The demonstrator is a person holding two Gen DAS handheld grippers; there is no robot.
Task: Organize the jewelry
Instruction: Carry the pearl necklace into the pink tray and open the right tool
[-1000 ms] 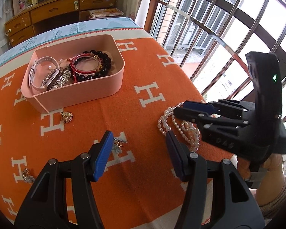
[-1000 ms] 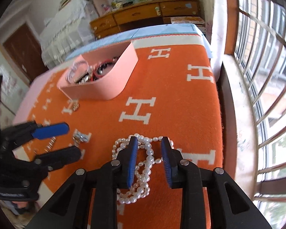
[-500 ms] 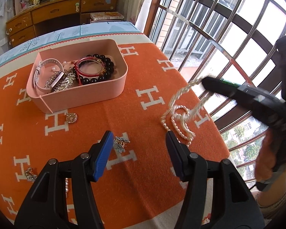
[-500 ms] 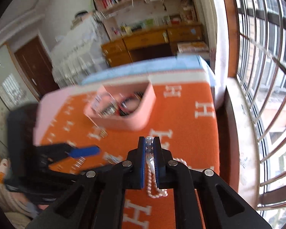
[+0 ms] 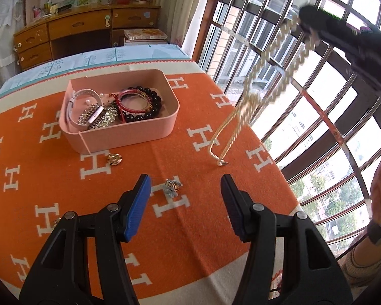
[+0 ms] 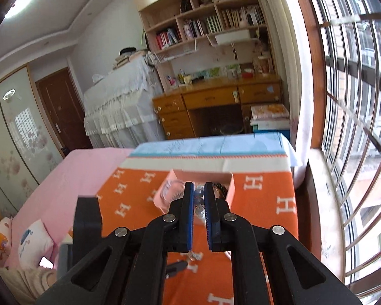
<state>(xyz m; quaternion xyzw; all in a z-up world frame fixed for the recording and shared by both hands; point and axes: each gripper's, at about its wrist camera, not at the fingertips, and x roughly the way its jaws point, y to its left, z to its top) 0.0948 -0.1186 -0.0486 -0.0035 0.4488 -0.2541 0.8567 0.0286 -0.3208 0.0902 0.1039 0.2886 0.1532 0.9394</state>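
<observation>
The right gripper pinches the pearls aloft right of the half-filled box, the left gripper gapes empty, and charms lie loose nearby.

Hanging from the right gripper, pearl necklace, lowest end touching the blanket, right of the jewelry box. In the box: watch left, beaded bracelet right. Just before the box, pendant; nearer the left gripper, brooch.
</observation>
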